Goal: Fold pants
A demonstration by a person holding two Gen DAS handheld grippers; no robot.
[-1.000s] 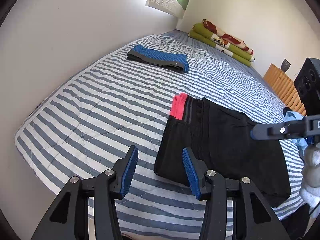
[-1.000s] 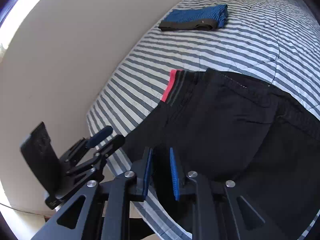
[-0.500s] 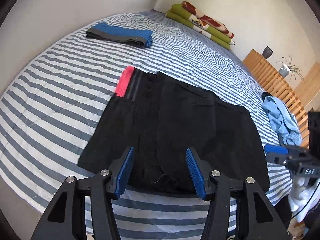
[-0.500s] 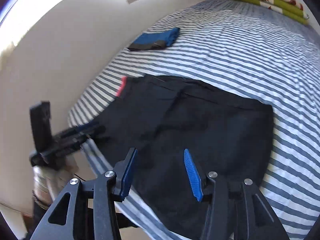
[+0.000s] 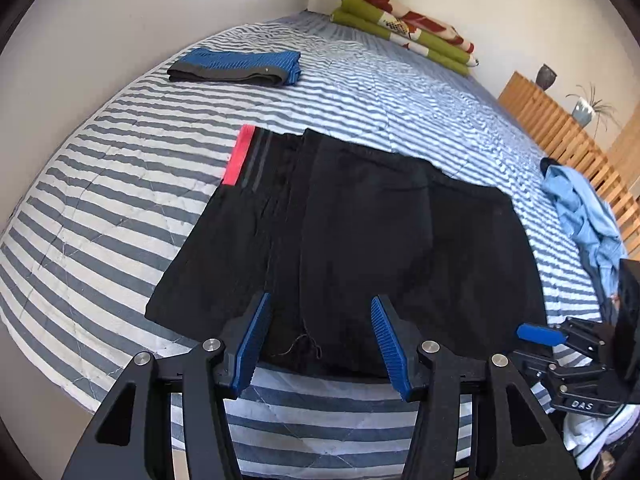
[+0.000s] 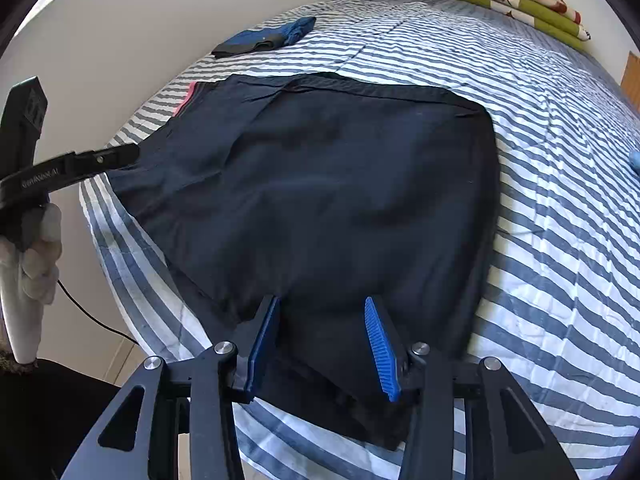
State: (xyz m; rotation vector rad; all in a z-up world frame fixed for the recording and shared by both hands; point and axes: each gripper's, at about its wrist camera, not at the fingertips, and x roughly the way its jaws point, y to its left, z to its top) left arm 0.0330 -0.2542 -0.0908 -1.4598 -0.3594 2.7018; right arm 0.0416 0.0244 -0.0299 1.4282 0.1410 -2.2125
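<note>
Both grippers have drawn back to the pants' (image 5: 360, 232) near hem, left gripper (image 5: 318, 338) and right gripper (image 6: 322, 346) spread wide, empty. Pants lie flat on the bed (image 5: 120, 168) (red band at 11 o'clock).

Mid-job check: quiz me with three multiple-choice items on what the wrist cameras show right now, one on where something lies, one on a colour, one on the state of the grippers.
1. Where does the folded blue garment lie?
A. on top of the black pants
B. on the striped bedspread beyond the pants, apart from them
C. on the wooden slats

2. What colour is the band at the pants' far left corner?
A. red
B. yellow
C. green

3. How do the two grippers stand?
A. both shut on the pants
B. one open, one shut
C. both open, holding nothing

Answers:
1 B: the folded blue garment sits on the striped bedspread past the black pants.
2 A: the band is red.
3 C: the left gripper and right gripper show wide gaps over the near hem.
</note>
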